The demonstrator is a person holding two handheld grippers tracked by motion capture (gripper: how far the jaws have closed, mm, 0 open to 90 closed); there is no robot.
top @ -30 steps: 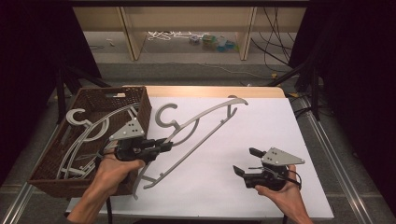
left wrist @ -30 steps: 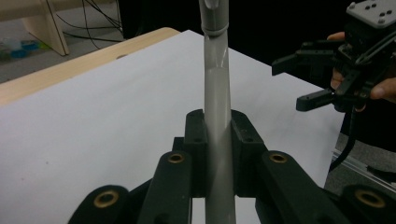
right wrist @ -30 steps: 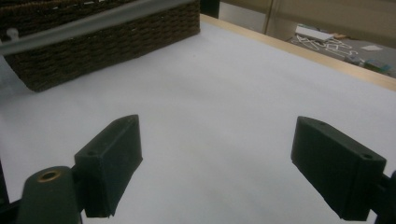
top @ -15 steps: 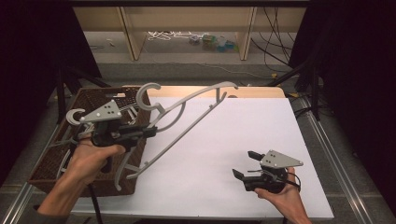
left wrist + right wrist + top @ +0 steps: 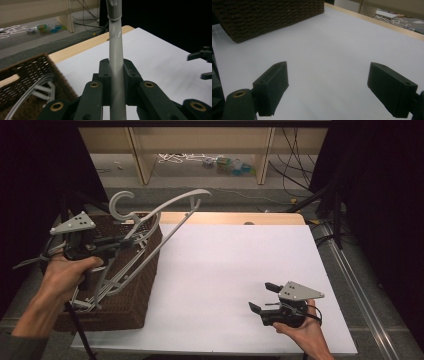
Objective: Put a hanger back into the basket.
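Over the wicker basket [image 5: 142,285] at the left edge of the table, the left gripper [image 5: 120,241] holds a grey plastic hanger [image 5: 165,210] up in the air, its jaws clamped tight on one of the hanger's bars. In the left gripper view that bar [image 5: 116,65] runs straight up between the two black pads [image 5: 104,75], which press it from either side. The hanger's hook curls upward above the basket's far rim, and its long arm slants out over the basket's right wall. More grey hangers [image 5: 102,287] lie inside the basket below it. To the right stretches the white table top [image 5: 225,270]. Near its front right corner the right gripper [image 5: 263,297] rests in the person's hand, jaws spread wide with nothing between them, pointing back toward the basket.
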